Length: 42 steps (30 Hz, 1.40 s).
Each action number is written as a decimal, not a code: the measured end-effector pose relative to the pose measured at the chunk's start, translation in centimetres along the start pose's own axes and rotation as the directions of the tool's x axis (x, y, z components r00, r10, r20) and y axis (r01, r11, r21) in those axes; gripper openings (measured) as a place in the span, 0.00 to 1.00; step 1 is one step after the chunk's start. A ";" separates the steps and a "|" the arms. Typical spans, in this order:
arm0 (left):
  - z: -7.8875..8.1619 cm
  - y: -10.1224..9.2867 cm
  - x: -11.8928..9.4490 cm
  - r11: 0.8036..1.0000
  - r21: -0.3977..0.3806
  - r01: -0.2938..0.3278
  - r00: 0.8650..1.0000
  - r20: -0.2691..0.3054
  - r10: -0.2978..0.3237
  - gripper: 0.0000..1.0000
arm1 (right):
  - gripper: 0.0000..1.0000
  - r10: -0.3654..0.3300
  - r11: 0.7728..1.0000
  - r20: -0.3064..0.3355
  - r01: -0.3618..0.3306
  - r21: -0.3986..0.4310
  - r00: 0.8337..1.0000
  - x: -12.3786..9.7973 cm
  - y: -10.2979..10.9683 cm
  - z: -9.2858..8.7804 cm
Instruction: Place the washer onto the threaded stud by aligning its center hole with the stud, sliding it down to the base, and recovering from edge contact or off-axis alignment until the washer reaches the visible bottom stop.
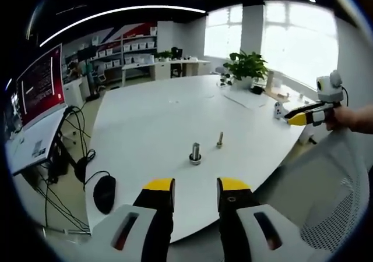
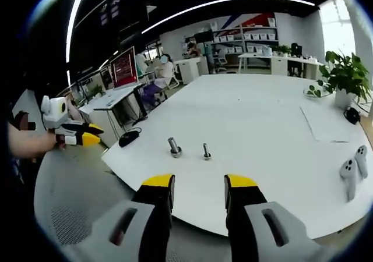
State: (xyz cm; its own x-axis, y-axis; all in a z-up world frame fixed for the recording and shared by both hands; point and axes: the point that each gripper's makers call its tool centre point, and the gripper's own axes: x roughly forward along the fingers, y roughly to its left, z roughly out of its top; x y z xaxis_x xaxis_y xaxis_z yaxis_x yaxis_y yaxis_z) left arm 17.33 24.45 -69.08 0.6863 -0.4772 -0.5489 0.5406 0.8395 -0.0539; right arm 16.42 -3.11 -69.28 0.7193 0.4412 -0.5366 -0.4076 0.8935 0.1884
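The flat metal washer seems to sit at the base of the thick threaded steel stud (image 1: 195, 153) on the white table (image 1: 145, 122) (too small to confirm); both the left gripper (image 1: 195, 185) and the right gripper (image 2: 198, 182) hang parted and empty, well back, so a long approach risks off-axis contact.

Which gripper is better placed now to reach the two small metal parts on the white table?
Neither has a clear advantage. The left gripper and the right gripper are both open, empty and hang off the table edge. The stud and the smaller part stand ahead of both.
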 end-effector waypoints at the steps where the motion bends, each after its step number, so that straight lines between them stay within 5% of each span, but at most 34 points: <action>1: 0.0 -0.1 0.0 1.000 0.003 0.000 1.000 0.000 0.000 0.27 | 0.36 -0.005 1.000 0.005 0.005 0.007 1.000 -0.1 -0.2 0.0; 42: -0.6 -0.3 0.2 1.000 0.026 0.007 0.999 -0.039 -0.006 0.21 | 0.35 0.010 1.000 -0.035 -0.011 -0.013 0.999 0.1 0.1 -0.8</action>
State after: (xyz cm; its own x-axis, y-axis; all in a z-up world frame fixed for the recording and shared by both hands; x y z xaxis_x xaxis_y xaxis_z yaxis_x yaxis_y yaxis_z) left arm 17.04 24.28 -69.69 0.6635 -0.4716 -0.5809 0.5580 0.8290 -0.0357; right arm 16.03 -3.06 -70.03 0.6951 0.4472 -0.5629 -0.4225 0.8876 0.1834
